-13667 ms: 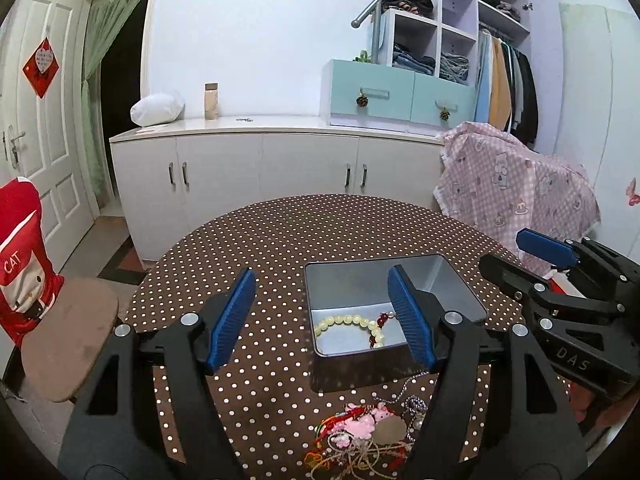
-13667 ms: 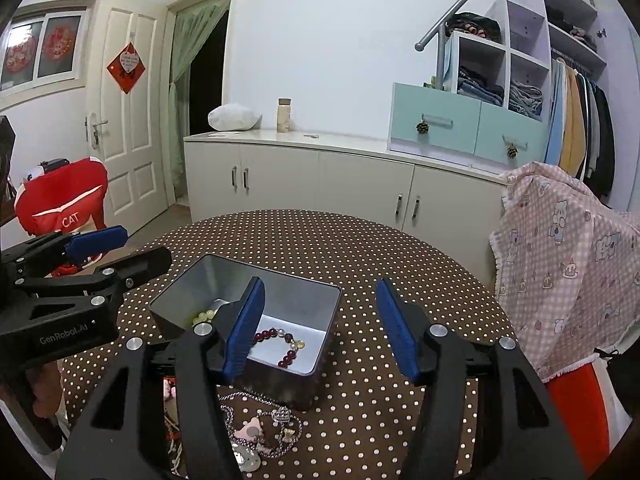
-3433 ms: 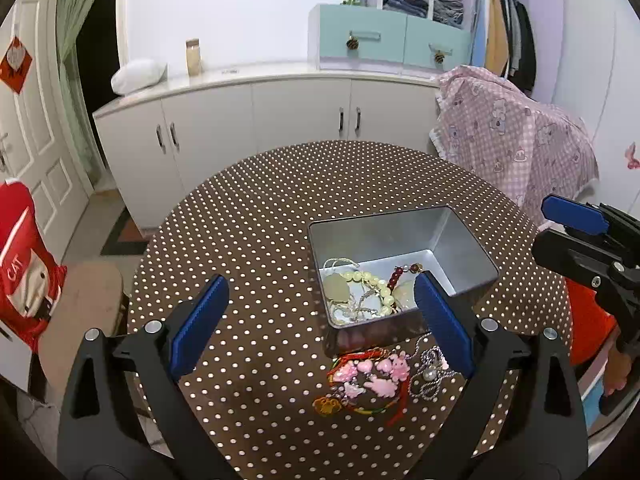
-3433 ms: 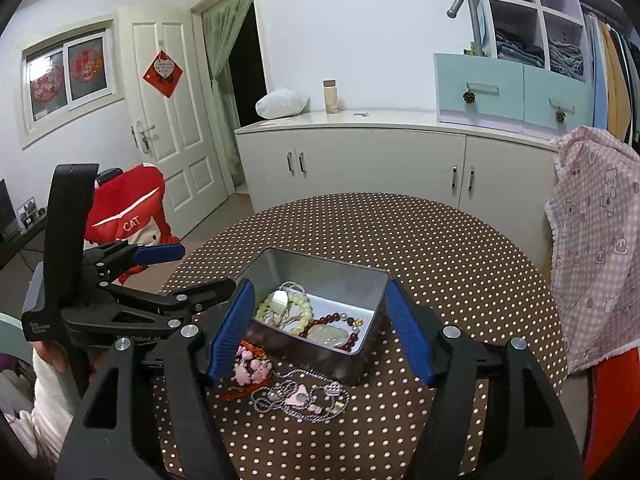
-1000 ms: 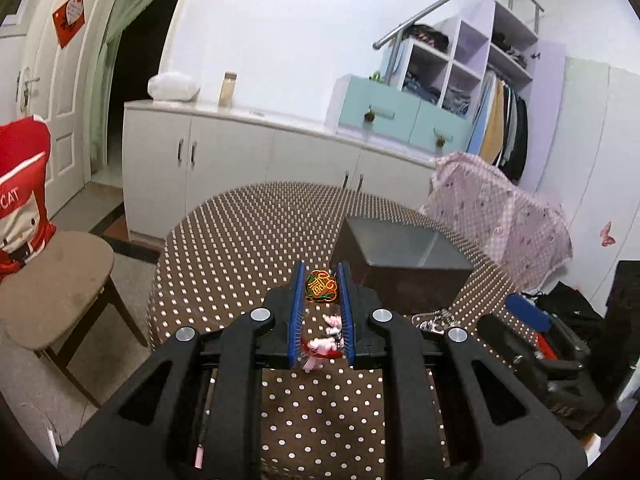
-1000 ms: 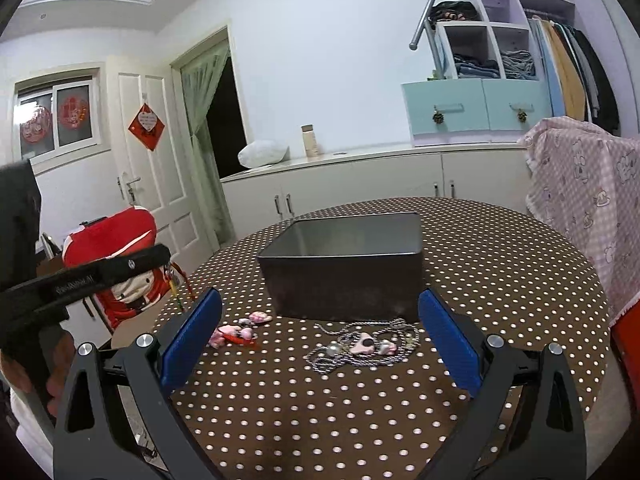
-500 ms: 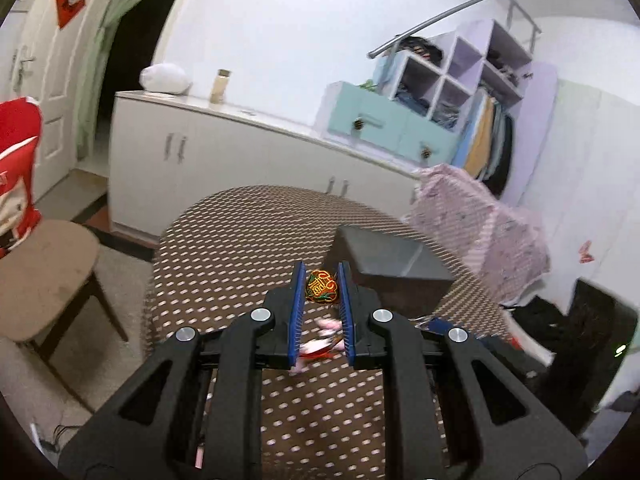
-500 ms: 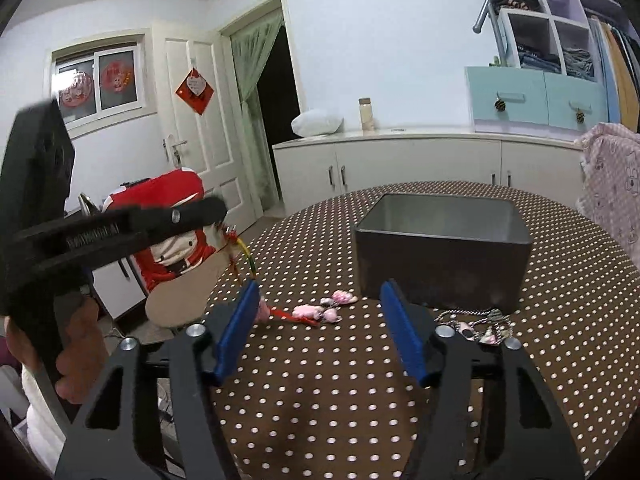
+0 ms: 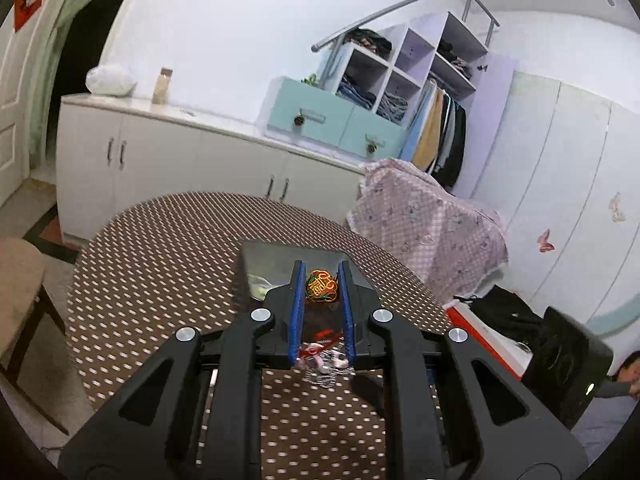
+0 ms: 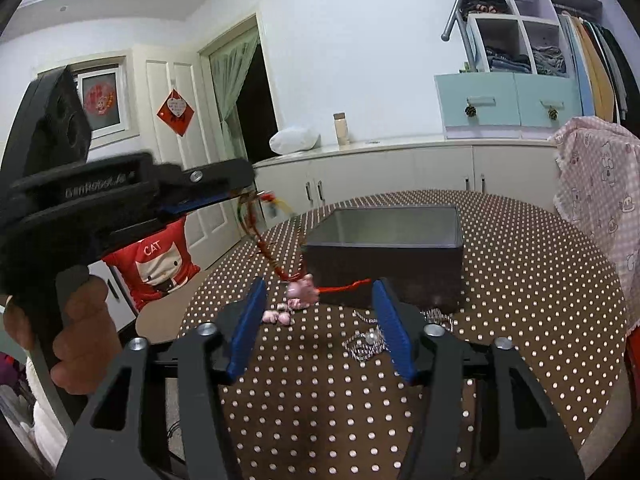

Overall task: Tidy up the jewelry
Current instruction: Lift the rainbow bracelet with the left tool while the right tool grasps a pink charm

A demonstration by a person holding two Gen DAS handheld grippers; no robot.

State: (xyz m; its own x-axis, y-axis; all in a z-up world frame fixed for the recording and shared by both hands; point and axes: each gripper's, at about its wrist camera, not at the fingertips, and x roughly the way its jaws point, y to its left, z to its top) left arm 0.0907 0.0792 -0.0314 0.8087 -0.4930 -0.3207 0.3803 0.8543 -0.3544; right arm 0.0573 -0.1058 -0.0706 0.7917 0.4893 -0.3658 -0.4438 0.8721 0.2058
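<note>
While left gripper (image 9: 321, 280) clamps the red charm bracelet (image 9: 320, 286) above the tin (image 10: 384, 256), right gripper (image 10: 320, 324), jaws apart and just closing, holds nothing.

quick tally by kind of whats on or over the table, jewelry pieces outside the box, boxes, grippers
Jewelry pieces outside the box: 2, the red cord charm string held by the left gripper and the silver chain on the table.
Boxes: 1, the metal box.
Grippers: 2, left gripper and right gripper.
Total: 5
</note>
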